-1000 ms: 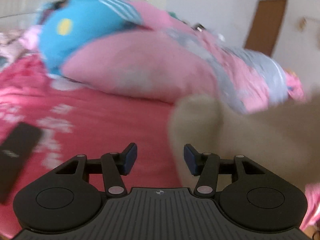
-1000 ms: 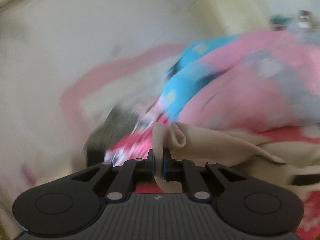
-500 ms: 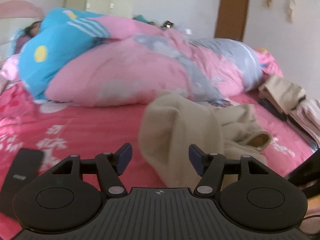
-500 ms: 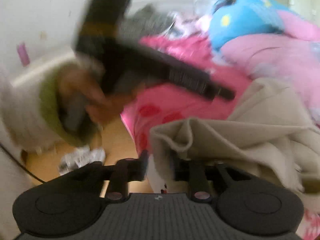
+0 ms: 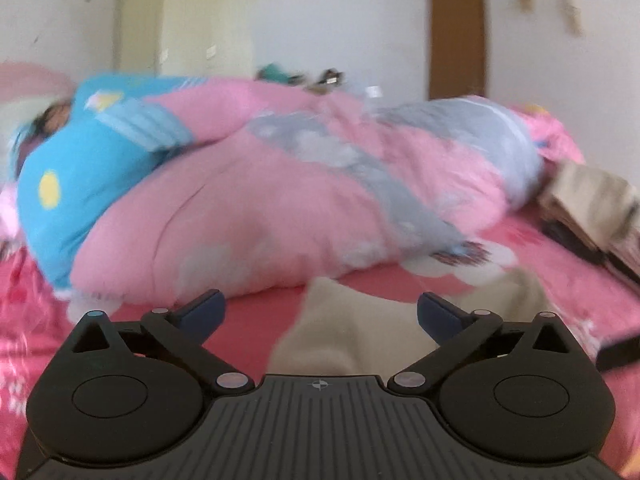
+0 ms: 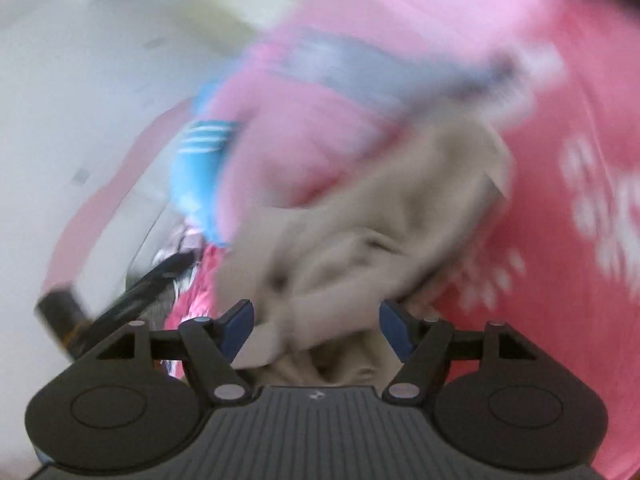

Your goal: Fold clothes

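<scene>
Both the left gripper [image 5: 319,312] and right gripper [image 6: 317,326] are opening, pads clear of the soft, rumpled beige garment [image 6: 360,224].

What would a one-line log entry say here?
left claw: opening, nothing held | right claw: opening, pads off beige garment | garment: crumpled on red bedsheet

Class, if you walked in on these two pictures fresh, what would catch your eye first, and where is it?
A big pink quilt heaped across the red bedsheet, with a blue patch at its left end. In front of it lies a crumpled beige garment, between the fingers of the right gripper, whose jaws are opening.
</scene>
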The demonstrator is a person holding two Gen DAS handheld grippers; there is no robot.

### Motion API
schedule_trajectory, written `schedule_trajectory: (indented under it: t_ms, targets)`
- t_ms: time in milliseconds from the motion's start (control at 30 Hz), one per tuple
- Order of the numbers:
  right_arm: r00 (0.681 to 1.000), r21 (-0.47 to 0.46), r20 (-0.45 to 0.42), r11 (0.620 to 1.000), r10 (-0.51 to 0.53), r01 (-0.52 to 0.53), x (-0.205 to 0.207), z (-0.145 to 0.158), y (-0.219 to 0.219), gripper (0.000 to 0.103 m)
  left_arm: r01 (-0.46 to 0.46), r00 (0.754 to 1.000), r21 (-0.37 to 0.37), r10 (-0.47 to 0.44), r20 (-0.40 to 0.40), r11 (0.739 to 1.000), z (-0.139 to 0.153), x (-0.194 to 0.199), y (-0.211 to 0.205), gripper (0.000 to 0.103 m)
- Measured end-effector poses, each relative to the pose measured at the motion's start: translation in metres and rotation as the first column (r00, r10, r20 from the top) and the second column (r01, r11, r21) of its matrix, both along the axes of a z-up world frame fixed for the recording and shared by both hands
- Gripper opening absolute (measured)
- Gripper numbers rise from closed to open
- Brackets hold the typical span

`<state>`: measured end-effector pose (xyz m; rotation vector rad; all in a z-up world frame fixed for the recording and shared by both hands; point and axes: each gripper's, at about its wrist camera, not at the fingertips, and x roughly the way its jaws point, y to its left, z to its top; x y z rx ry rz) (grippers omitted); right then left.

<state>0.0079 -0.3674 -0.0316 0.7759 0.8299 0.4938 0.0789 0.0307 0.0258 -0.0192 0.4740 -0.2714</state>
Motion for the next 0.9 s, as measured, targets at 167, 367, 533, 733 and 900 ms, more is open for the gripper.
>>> schedule_trajectory:
  t_ms: [167, 367, 533, 733, 900]
  targets:
    - [0.993, 0.182, -0.118, 0.983, 0.032, -0.01, 0.032, -0.05, -0.011, 0.073, -0.057, 0.978, -0.176, 0.02, -0.207, 0.983, -0.039, 0.016, 0.036, 0.103]
    - [0.979, 0.294, -0.178, 0.955, 0.101, -0.045, 0.092, -0.085, 0.013, 0.064, -0.096, 0.926, -0.374, -0.055, -0.373, 0.922, -0.078, 0.018, 0.05, 0.103]
    - [0.992, 0.157, -0.088, 0.985, 0.088, -0.073, 0.115, -0.075, 0.036, 0.026, -0.113, 0.875, -0.465, -0.134, -0.466, 0.878, -0.098, 0.017, 0.047, 0.103]
    - [0.995, 0.046, 0.045, 0.995, 0.089, -0.091, 0.114, -0.045, 0.04, 0.019, 0.03, 0.85, -0.464, -0.266, -0.454, 0.885, -0.09, 0.001, 0.003, 0.102]
    - [0.972, -0.072, 0.2, 0.992, 0.121, -0.108, 0.111, 0.0, 0.027, 0.017, 0.17, 0.787, -0.527, -0.436, -0.436, 0.833, -0.087, -0.005, -0.044, 0.1]
